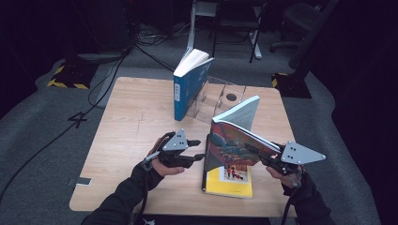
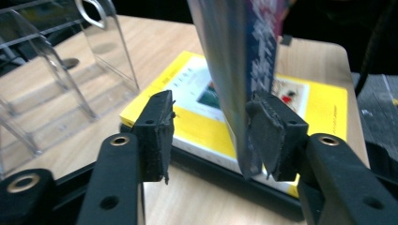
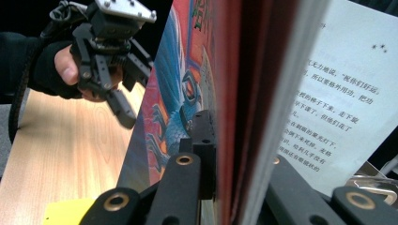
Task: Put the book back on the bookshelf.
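Note:
My right gripper (image 1: 253, 151) is shut on a colourful paperback (image 1: 234, 145), holding it up on edge and tilted above the front right of the table. In the right gripper view its jaws (image 3: 234, 140) clamp the cover and pages of that paperback (image 3: 187, 70). My left gripper (image 1: 201, 149) is open at the paperback's left edge. In the left gripper view the paperback's edge (image 2: 239, 70) stands between the open jaws (image 2: 211, 108), against the right pad (image 2: 267, 131). A yellow book (image 1: 230, 185) lies flat below, on a dark slab.
A blue book (image 1: 187, 86) stands upright in a clear plastic rack (image 1: 220, 98) at the back of the wooden table (image 1: 131, 122). The rack (image 2: 47, 84) is close on the left in the left gripper view. Cables and chairs lie on the floor beyond.

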Demonstrator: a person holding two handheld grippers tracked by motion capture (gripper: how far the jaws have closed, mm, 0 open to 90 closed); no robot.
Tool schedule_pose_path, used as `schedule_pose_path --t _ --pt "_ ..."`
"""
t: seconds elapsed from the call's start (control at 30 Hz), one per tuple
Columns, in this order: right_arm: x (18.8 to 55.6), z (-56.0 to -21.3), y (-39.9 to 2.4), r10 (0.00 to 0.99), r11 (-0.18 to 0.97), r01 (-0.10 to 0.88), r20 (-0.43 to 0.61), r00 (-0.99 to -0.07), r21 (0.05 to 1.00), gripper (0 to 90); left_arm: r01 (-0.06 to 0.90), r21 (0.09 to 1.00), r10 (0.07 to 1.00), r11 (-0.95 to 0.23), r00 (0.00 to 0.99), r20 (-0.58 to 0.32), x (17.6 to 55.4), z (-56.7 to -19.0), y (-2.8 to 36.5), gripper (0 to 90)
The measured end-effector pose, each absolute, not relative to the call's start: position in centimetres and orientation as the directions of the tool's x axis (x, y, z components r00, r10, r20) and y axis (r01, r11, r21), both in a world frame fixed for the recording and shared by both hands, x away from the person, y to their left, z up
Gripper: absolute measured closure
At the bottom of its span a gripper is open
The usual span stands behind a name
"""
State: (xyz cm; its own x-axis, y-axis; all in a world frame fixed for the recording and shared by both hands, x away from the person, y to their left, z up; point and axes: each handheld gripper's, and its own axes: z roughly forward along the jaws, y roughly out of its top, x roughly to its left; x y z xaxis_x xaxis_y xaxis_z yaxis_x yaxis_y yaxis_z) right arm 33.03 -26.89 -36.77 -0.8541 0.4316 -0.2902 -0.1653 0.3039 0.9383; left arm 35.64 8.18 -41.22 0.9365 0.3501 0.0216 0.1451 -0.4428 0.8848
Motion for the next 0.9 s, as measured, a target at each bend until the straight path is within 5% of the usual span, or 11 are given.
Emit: schedule_pose_path --t 0.2,0.5,0.9 --pt "32.7 -36.9 -27.0 0.429 0.301 -0.171 -0.293 -0.854 0.938 84.9 0.16 0.873 0.339 -0.46 0.941 0.007 35.3 -42.9 6.8 45.9" --pt "32.1 -36.9 -27.2 0.423 0.302 -0.171 -0.292 -0.858 0.938 84.5 0.148 0.875 0.305 -0.462 0.952 0.0 35.2 -43.8 4.8 53.4" --pt "31.5 -36.9 -28.4 0.447 0.3 -0.158 -0.285 -0.848 0.941 79.1 0.084 0.93 0.268 -0.358 0.963 0.017 35.8 -40.7 3.0 60.1"
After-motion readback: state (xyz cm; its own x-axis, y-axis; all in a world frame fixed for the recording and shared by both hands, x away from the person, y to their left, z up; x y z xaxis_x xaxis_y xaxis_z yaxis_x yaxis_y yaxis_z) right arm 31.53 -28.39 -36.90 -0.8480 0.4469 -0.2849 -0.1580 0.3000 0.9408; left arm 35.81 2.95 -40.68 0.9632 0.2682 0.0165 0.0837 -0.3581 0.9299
